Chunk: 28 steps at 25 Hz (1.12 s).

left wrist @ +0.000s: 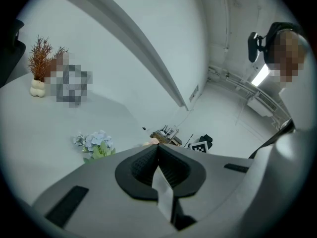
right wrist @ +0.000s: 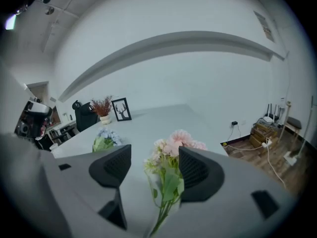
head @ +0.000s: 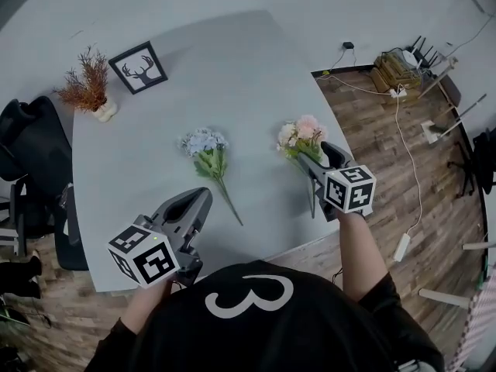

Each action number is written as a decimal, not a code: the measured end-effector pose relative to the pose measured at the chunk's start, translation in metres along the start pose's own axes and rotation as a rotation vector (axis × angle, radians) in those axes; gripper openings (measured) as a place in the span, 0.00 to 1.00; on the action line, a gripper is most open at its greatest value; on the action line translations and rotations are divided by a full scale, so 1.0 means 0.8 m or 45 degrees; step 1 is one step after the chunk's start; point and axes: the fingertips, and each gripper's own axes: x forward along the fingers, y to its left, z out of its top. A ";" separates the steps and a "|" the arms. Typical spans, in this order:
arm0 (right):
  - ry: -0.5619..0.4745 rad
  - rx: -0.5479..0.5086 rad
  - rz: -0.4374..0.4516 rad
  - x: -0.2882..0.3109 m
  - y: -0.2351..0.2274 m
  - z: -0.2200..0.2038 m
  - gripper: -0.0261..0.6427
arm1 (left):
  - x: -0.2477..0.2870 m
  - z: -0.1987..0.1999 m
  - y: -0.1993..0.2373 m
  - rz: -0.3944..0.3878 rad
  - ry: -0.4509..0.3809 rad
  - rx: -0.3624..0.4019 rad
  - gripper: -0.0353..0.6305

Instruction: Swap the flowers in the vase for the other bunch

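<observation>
A blue-flowered bunch [head: 208,149] lies on the grey table [head: 232,68], left of a pink bunch [head: 301,138]. My right gripper [head: 319,160] is over the pink bunch's stems. In the right gripper view its jaws [right wrist: 154,165] stand apart with the pink bunch [right wrist: 178,140] between them, the leaves close to the right-hand pad. My left gripper [head: 200,200] hovers near the table's front edge, below the blue bunch, with its jaws [left wrist: 158,155] shut and empty. A small white vase [head: 105,111] of reddish dried stems [head: 87,80] stands at the table's far left.
A framed deer picture [head: 138,67] stands beside the vase. A black chair [head: 31,146] is off the table's left edge. Cables and a router [head: 399,68] lie on the wooden floor to the right. The blue bunch [left wrist: 97,142] shows ahead of the left gripper.
</observation>
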 end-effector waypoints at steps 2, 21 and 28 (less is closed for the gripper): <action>0.044 0.005 -0.037 0.013 -0.014 -0.010 0.47 | 0.003 0.001 0.004 0.008 -0.005 -0.005 0.07; 0.386 0.173 -0.173 0.084 -0.068 -0.079 0.46 | -0.014 0.008 0.034 0.103 -0.066 -0.054 0.07; 0.448 0.159 -0.160 0.093 -0.068 -0.091 0.42 | -0.027 0.003 0.041 0.115 -0.075 -0.074 0.07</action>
